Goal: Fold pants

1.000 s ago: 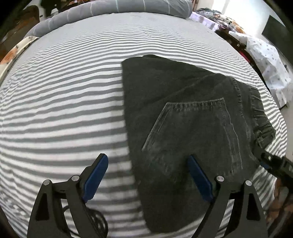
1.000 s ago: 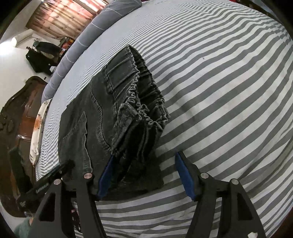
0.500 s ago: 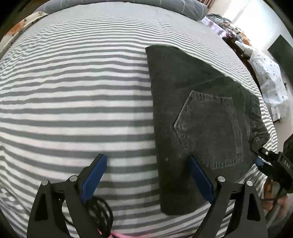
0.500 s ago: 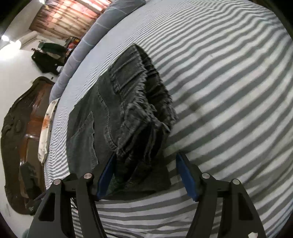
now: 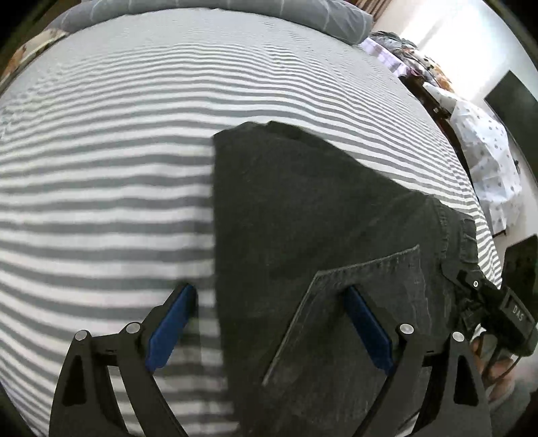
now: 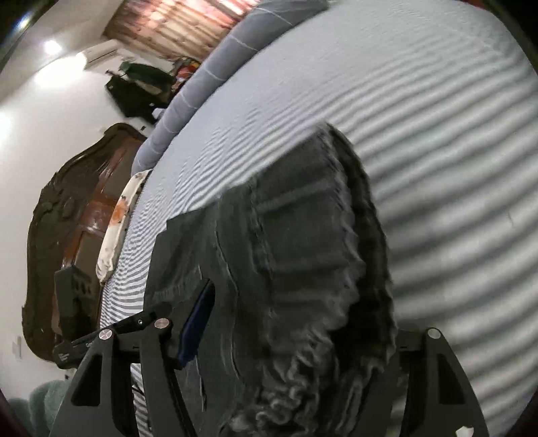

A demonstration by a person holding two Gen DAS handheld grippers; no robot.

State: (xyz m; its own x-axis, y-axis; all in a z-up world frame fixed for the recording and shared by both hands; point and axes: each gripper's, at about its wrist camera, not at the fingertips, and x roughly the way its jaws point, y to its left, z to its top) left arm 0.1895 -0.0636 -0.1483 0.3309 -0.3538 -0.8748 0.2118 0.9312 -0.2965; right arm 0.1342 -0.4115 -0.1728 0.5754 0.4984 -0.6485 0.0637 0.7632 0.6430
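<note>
Both grippers have closed in on the folded pants (image 5: 319, 218): left gripper (image 5: 269, 322) gapes astride the edge, right gripper (image 6: 296, 329) straddles the bunched waistband (image 6: 322, 269), its fingers apart and unclamped.

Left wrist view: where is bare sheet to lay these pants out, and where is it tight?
The striped grey-and-white bedsheet is bare left of the folded black denim pants, up to the grey bolster pillow. A narrower bare strip lies beyond the pants. It is crowded on the right, where the elastic waistband bunches by the right gripper near the bed edge.
</note>
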